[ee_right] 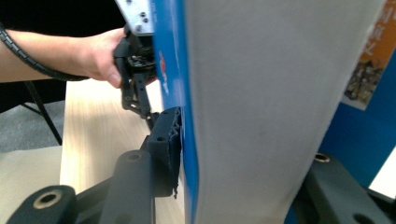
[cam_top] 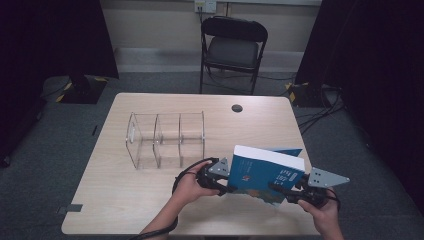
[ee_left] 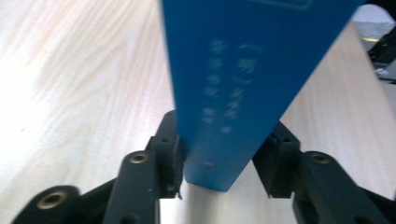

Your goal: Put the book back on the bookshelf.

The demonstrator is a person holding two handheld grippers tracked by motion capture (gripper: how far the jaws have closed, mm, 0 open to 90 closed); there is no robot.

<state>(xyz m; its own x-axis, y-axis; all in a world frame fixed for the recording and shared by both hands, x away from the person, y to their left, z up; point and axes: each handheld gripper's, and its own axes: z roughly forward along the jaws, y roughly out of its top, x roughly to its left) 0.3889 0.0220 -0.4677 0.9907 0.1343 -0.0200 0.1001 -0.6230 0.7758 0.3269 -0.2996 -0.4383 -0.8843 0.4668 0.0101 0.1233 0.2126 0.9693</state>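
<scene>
A thick blue book (cam_top: 265,172) is held tilted just above the table's front right part, white page edges up. My left gripper (cam_top: 227,187) clamps its left end; in the left gripper view the blue spine (ee_left: 233,70) stands between the jaws of the left gripper (ee_left: 224,158), with both pads against it. My right gripper (cam_top: 280,190) grips the right end. In the right gripper view the grey page block (ee_right: 261,116) sits in the right gripper (ee_right: 243,158), one pad (ee_right: 173,140) pressed on the blue cover. Farther off there, a hand holds the left gripper (ee_right: 135,79).
A clear acrylic organizer (cam_top: 165,140) with three compartments stands mid-table, left of the book. Another blue cover (cam_top: 289,151) shows under and behind the book; I cannot tell whether it is a separate book. A black folding chair (cam_top: 232,47) stands beyond the wooden table (cam_top: 125,200).
</scene>
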